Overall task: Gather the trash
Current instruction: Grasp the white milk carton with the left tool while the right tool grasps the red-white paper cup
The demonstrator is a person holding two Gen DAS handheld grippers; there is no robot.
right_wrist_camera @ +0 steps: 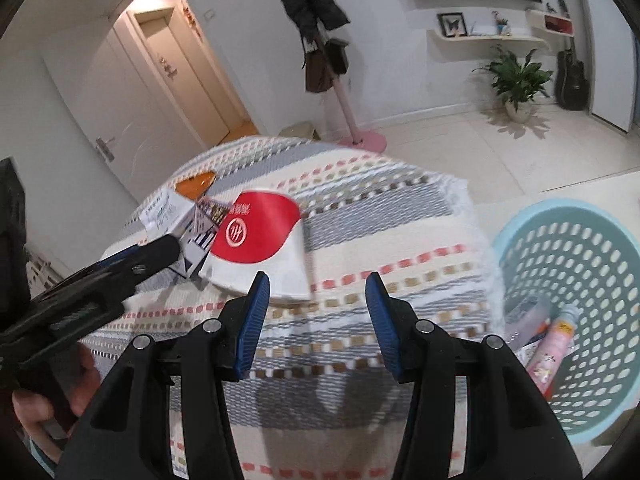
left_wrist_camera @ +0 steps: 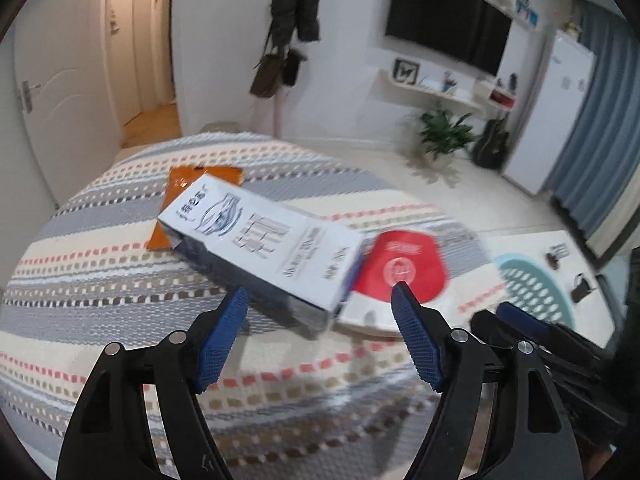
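Three pieces of trash lie on the striped cloth (left_wrist_camera: 100, 280) covering the table: one white carton (left_wrist_camera: 260, 248) lying on its side, one red and white packet (left_wrist_camera: 400, 272) touching the carton's near end, and one orange wrapper (left_wrist_camera: 200, 196) partly hidden under the carton's far end. Two grippers are in use. The left gripper (left_wrist_camera: 320, 300) is released, its jaws spread with the carton's near corner between them but neither pad touching it. The right gripper (right_wrist_camera: 318, 292) is also released, hovering over bare cloth just beside the packet, nothing between its jaws. Print on the carton and packet is too blurred to read. One light blue basket (right_wrist_camera: 520, 224) stands on the floor beside the table, cut off at the right-wrist view's edge; it holds a pink tube (right_wrist_camera: 556, 344) and a clear wrapper (right_wrist_camera: 528, 312), whose details are hard to make out.
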